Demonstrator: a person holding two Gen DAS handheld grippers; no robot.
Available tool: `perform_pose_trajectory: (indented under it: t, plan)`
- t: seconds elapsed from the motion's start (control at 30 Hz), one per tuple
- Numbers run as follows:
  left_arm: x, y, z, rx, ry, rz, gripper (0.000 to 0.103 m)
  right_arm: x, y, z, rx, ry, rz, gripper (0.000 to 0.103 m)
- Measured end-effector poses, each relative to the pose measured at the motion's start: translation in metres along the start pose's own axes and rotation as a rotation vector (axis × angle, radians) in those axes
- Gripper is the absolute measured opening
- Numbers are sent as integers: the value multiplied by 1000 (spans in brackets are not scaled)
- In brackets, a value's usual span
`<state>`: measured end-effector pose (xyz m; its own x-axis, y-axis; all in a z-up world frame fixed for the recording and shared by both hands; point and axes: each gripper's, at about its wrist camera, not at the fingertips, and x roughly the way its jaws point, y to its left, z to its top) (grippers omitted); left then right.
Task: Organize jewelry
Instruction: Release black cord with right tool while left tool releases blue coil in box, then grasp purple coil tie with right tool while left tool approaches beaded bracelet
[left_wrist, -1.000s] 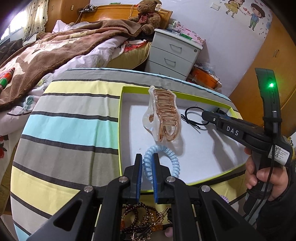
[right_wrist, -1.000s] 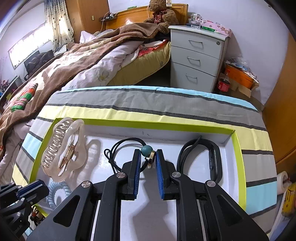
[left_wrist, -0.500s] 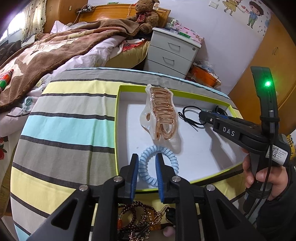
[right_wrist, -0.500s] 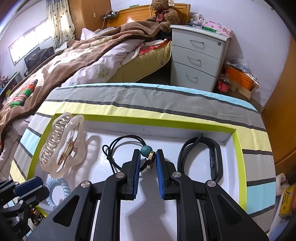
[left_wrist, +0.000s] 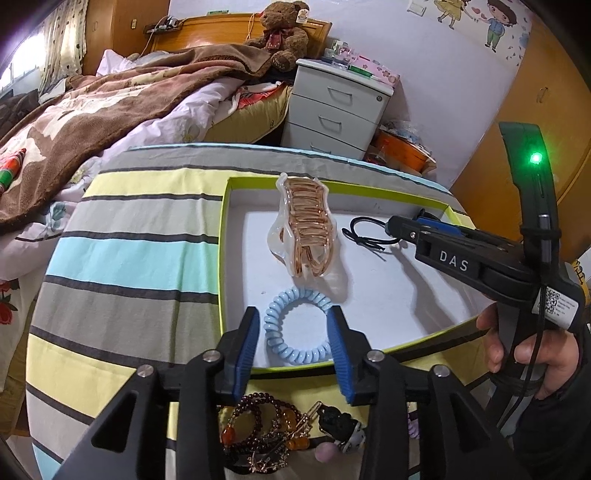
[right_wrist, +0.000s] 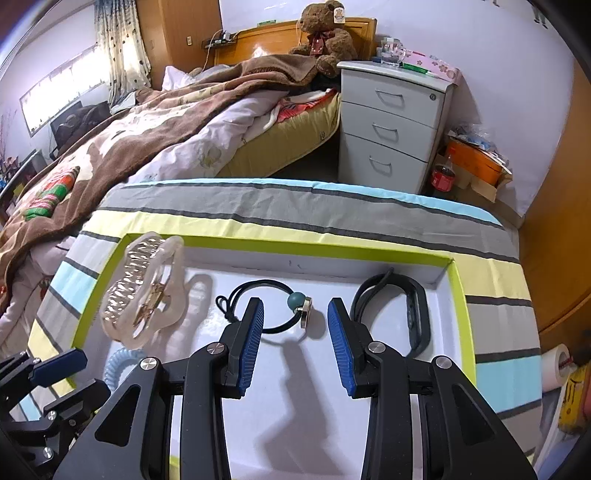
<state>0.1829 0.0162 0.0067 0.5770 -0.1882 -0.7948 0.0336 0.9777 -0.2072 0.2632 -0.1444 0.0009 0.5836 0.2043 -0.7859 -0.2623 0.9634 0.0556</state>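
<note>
Shallow white tray with a lime-green rim, centre of the left wrist view, resting on the striped cloth of the bench. Four pieces inside.

- Translucent claw clip with rose-gold teeth, upper middle of the tray, leaning against the far wall; seen again at the left of the right wrist view.
- Pale blue spiral hair tie, lying flat near the tray's lower edge, just below the clip. Only a sliver visible in the right wrist view, lower left.
- Black cord hair tie with a teal bead and a small metal charm, middle of the right wrist view, flat on the tray floor.
- Black wristband, right part of the tray, curled on its side.

Left tool spread wide, blue pads on either side of the spiral tie, apparently not touching it, gripping nothing. Right tool likewise spread apart, pads flanking the bead and charm, nothing clamped; seen from the side at the right of the left wrist view, held by a hand.

Outside the tray, bottom centre of the left wrist view: a tangle of dark beaded bracelets with amber beads and a gold hairpin, lying on the cloth under the left tool.
</note>
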Motion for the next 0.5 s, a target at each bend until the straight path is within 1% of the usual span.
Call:
perform_pose_trajectory:
  t: [0.03, 0.13, 0.27, 0.5]
  plan:
    - [-1, 0, 1, 0, -3, 3, 45, -3, 0, -1, 2, -4, 1, 37]
    - [-7, -1, 0, -1, -14, -1, 46, -15, 1, -4, 9, -22, 3, 37]
    - [-18, -3, -3, 11, -33, 20, 49, -31, 1, -9, 23, -45, 12, 37]
    - [-38, -2, -11, 17, -57, 17, 53, -61, 3, -29, 34, -86, 13, 37]
